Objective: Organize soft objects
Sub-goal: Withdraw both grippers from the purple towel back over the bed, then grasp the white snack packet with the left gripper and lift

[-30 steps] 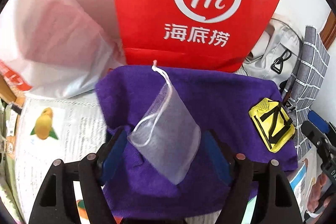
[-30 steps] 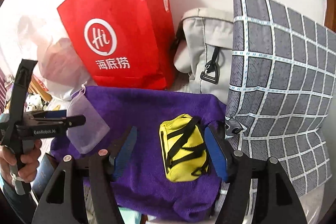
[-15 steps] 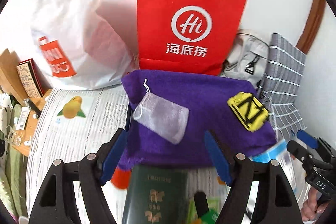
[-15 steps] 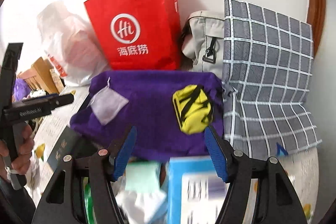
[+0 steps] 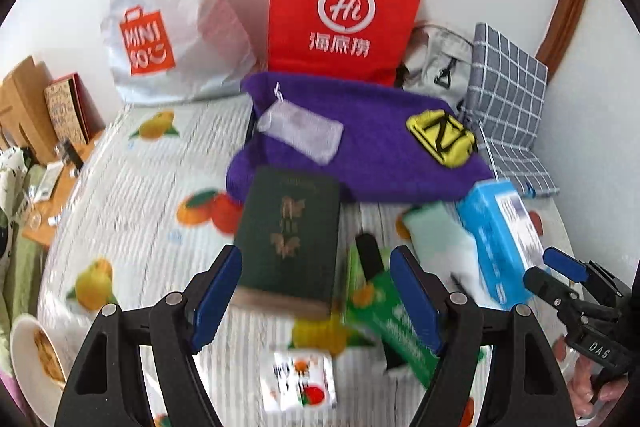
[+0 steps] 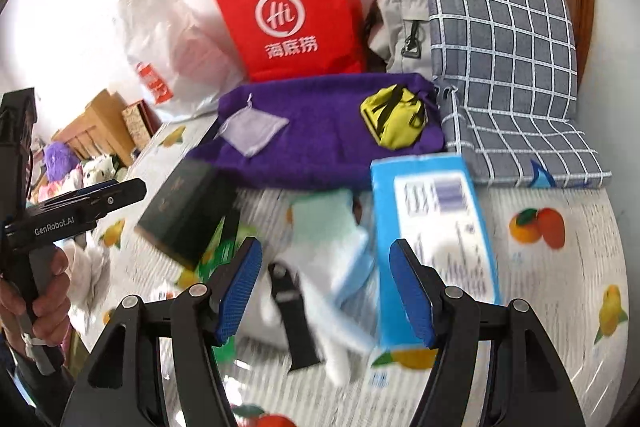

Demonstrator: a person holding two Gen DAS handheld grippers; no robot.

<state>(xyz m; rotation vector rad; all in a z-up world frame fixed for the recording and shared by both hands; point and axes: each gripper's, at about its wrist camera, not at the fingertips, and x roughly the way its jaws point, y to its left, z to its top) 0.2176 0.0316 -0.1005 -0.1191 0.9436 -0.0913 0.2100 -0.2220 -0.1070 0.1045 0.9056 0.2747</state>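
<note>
Both grippers, left [image 5: 316, 291] and right [image 6: 326, 291], stood wide open and empty; the pale cloth [image 6: 328, 231] lay just beyond the right's fingers, nearer it.

A folded purple fleece cloth [image 5: 372, 151] is spread flat on the fruit-printed surface, in front of the upright bags. A small translucent white mesh drawstring pouch [image 5: 302, 129] is laid flat on its left part, the cord end pointed toward the back. A crumpled yellow fabric pouch with black straps [image 5: 440, 137] is set on its right part, well apart from the mesh pouch [image 6: 252, 131], near the cloth's right edge
</note>
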